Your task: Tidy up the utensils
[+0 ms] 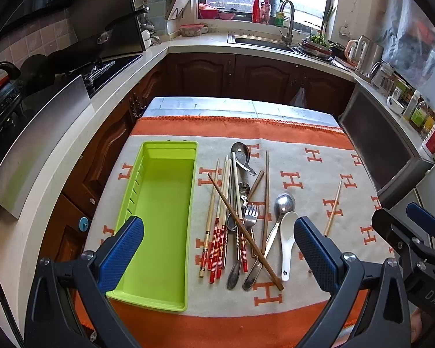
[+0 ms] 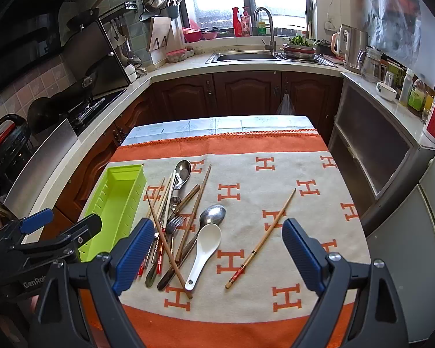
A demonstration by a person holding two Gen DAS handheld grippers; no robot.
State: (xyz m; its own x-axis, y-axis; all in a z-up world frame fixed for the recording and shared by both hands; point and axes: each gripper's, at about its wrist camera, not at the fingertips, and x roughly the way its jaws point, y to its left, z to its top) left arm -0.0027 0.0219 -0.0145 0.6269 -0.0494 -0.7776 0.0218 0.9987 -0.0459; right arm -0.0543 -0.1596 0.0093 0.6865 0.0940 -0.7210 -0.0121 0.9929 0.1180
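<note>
Your jaws stand wide apart on both the left gripper [image 1: 219,249] and the right gripper [image 2: 219,256], holding nothing, poised above the near edge of the surface [image 2: 275,327]. The green tray [image 1: 162,217] lies empty toward the left edge; the heap of utensils [image 1: 240,220] sits just beside it, around the middle. A lone chopstick [image 2: 261,239] lies apart, toward the right edge. That one looks the easiest first pick: close on its middle and keep it level. In the heap, a dark chopstick [image 1: 245,232] crosses over the fork [image 1: 250,213] and spoons, so lift it before those beneath. The white spoon [image 1: 287,243] rests against a steel spoon [image 1: 282,204] and may slide.
</note>
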